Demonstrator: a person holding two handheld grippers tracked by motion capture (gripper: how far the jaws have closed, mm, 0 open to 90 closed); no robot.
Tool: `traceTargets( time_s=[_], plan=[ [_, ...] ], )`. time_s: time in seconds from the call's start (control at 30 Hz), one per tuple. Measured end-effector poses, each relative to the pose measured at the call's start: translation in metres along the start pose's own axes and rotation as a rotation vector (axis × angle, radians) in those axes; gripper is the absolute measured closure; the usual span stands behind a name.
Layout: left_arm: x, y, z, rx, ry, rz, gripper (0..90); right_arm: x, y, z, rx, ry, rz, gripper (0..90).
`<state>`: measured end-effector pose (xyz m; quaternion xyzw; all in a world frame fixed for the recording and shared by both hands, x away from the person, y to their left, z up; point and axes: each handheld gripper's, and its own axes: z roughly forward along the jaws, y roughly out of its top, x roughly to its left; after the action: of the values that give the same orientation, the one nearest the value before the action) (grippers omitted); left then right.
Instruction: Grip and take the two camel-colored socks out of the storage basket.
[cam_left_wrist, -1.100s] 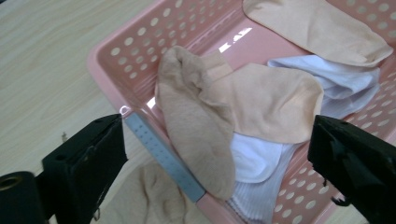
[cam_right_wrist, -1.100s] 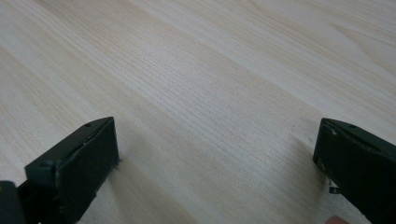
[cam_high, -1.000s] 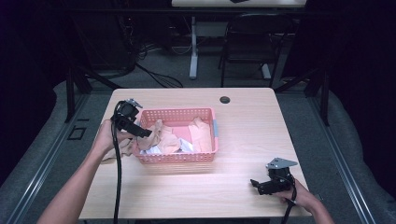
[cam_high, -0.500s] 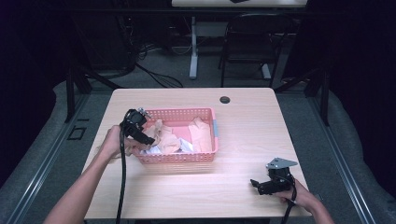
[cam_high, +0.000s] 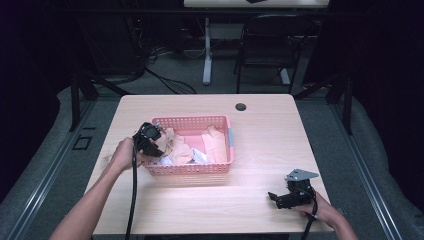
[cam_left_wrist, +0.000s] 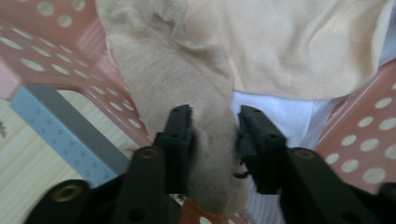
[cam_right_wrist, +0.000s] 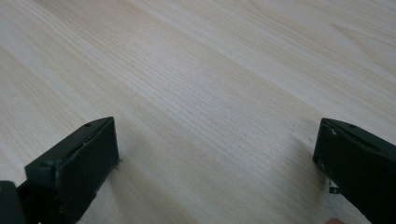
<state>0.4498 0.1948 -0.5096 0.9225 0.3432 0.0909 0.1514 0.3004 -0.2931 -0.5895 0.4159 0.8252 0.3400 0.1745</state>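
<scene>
While your left gripper (cam_left_wrist: 214, 140) sits at the left end of the pink basket (cam_high: 192, 169), its jaws have just been closing and now pinch a fold of the beige sock (cam_left_wrist: 187, 88) between the pads. That sock lies in the basket's left end, draped partly over the rim, on top of a white cloth (cam_left_wrist: 285, 116) and next to a larger peach garment (cam_left_wrist: 299, 42).

Handling, as judged: light, soft, limp knit. It will not hold shape, will stretch and trail when lifted, and could snag on the perforated wall or drag the neighbouring cloth along. Nothing fragile; slip risk is low if enough fabric is bunched.

Hold point: you have a thick fold near the sock's lower end. Check that the white cloth is not caught under the right pad before lifting.

Your right gripper (cam_right_wrist: 215, 154) rests near the table's (cam_high: 260, 215) front right corner, jaws wide apart over bare wood, grasping nothing.
</scene>
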Motion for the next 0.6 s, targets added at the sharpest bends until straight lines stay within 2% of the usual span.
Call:
traceTargets(
  time_s=[0.07,0.1,0.17,0.3,0.47,0.6],
  plan=[
    [0.0,-0.001,0.0,-0.004,-0.01,-0.005,74.1,0.0,0.0,0.0,0.0,0.0,0.0,0.0],
    [0.001,-0.002,0.0,-0.007,-0.028,-0.01,77.2,0.0,0.0,0.0,0.0,0.0,0.0,0.0],
    [0.001,-0.003,-0.001,-0.007,-0.035,-0.009,80.6,0.0,0.0,0.0,0.0,0.0,0.0,0.0],
    [0.004,-0.002,-0.009,-0.029,-0.054,-0.024,82.6,0.0,0.0,0.0,0.0,0.0,0.0,0.0],
    [0.008,0.004,-0.026,-0.056,-0.082,-0.034,82.8,0.0,0.0,0.0,0.0,0.0,0.0,0.0],
    [0.01,0.01,-0.04,-0.069,-0.091,-0.026,82.8,0.0,0.0,0.0,0.0,0.0,0.0,0.0]
  ],
)
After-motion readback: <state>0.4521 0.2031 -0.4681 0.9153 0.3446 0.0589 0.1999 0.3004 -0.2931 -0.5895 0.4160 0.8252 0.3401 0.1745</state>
